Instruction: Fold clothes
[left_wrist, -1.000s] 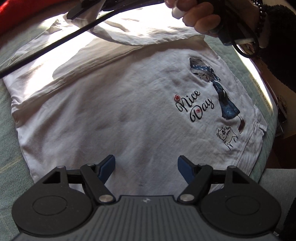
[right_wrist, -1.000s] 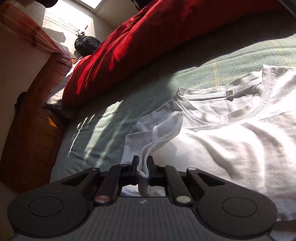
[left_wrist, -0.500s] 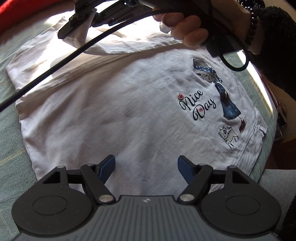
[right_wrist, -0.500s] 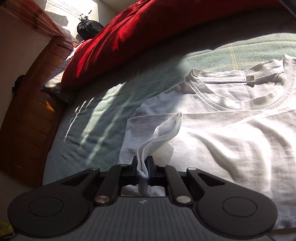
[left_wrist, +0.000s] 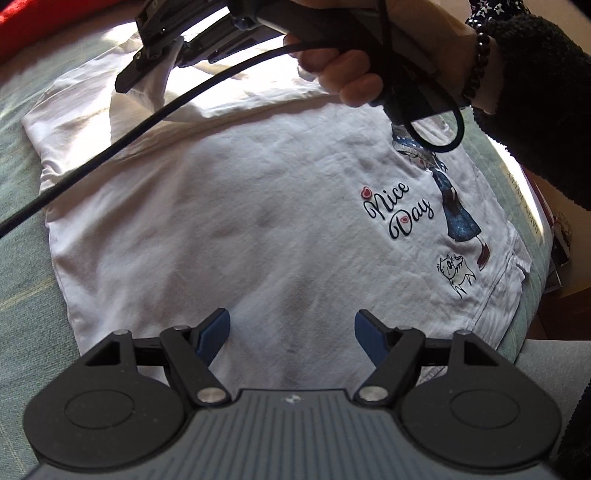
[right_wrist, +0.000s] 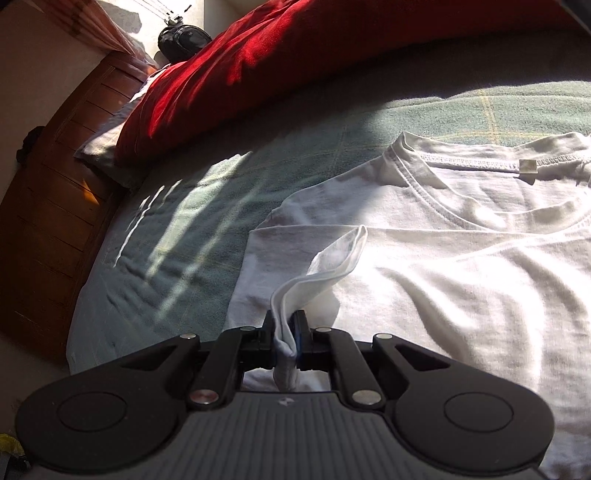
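Observation:
A white T-shirt (left_wrist: 258, 221) with a "Nice Day" print (left_wrist: 399, 210) lies flat on the green bed cover (left_wrist: 22, 295). My left gripper (left_wrist: 292, 321) hovers open over the shirt's lower part, with nothing between its blue pads. At the far shoulder, my right gripper (right_wrist: 286, 325) has the folded-over sleeve (right_wrist: 325, 266) between its pads. Its jaws are opening, and the cloth still stands up from them. In the left wrist view the right gripper (left_wrist: 147, 70) sits at the top, held by a hand (left_wrist: 343, 70). The collar (right_wrist: 461, 166) lies to the right of the sleeve.
A red quilt (right_wrist: 295, 55) lies bunched along the far side of the bed, over a grey pillow (right_wrist: 107, 144). A wooden headboard (right_wrist: 55, 184) runs on the left, with a black bag (right_wrist: 181, 37) behind it. A black cable (left_wrist: 147, 122) hangs across the shirt.
My right gripper has carried the sleeve inward over the shirt and lower, and its jaws have parted slightly. The left gripper has stayed open in place.

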